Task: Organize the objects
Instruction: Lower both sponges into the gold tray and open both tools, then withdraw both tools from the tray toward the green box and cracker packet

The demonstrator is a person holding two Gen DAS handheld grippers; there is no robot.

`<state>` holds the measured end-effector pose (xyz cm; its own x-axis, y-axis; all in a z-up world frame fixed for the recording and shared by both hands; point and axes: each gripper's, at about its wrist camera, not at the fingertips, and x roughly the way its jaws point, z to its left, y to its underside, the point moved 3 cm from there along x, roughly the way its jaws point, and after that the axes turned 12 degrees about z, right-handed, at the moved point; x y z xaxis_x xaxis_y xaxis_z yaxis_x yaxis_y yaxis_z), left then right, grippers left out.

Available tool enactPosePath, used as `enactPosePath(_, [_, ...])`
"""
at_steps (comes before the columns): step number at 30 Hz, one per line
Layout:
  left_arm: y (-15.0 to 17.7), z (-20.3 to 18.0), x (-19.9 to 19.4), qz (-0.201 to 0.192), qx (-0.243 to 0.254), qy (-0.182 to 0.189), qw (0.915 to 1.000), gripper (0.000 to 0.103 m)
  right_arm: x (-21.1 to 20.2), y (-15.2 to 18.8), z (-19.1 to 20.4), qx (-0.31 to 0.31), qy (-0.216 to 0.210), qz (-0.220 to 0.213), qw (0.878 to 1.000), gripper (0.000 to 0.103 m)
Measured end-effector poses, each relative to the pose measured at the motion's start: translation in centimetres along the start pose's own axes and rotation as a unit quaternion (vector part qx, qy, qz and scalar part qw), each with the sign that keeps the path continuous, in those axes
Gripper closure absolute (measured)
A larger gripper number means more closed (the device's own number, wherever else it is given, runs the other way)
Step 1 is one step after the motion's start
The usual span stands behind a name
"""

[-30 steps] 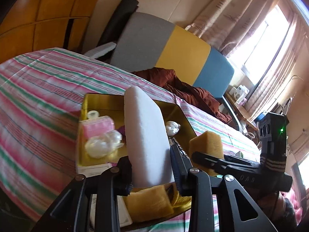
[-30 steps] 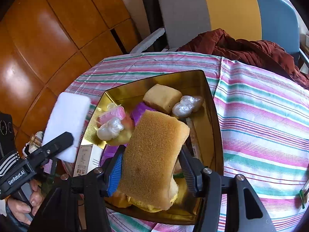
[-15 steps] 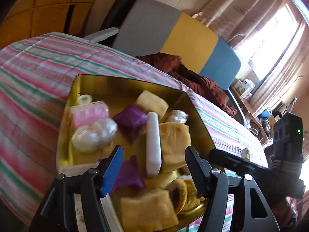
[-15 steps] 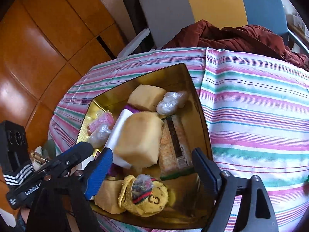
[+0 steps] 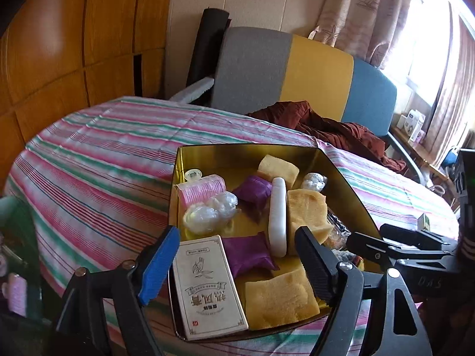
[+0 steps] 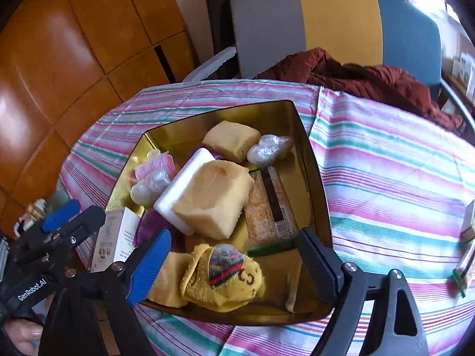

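Left tongs [image 5: 237, 262] stand apart and carry nothing, hovering over the near end of the gold tin [image 5: 249, 149]; right tongs [image 6: 234, 262] likewise stand apart and empty, over the tin's near rim. Both released items lie inside the tin: the white foam block [image 5: 278, 215] stands on its long edge at the tin's middle, with the yellow sponge [image 5: 307, 207] leaning against its side. Around these the tin holds a pink roller [image 5: 202, 191], purple pouches [image 5: 248, 252], a printed box [image 5: 209, 287], a snack packet [image 6: 270, 207] and a yellow knitted piece [image 6: 222, 277]. Assessed risks: the foam block, on edge and propped only by the sponge, may topple if either is nudged. The tin is crowded and piled loosely, so further drops may roll off the heap or over the low wall. The tin sits near the counter [image 5: 98, 160] edge on a striped cloth; a tong catching its rim could drag it off.
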<state>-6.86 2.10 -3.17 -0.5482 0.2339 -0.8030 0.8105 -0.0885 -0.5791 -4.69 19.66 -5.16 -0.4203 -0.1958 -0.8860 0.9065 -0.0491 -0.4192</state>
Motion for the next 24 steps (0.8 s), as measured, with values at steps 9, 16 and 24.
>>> enactPosePath(9, [0.9,-1.2,-1.8,-0.021,0.017,-0.029,0.9992,0.019,-1.9,1.1,0.4,-0.013,0.049,-0.035,0.998,0.014])
enactPosePath(16, [1.4,-2.4,-2.6,-0.028,0.033,-0.031,0.9986,0.018,-3.2,2.0,-0.3,-0.007,0.076,-0.051,0.996,0.014])
enactPosePath(24, [2.0,-4.4,-3.0,-0.028,0.063,-0.031,0.9971,0.017,-4.5,3.2,-1.9,-0.002,0.102,-0.059,0.993,0.014])
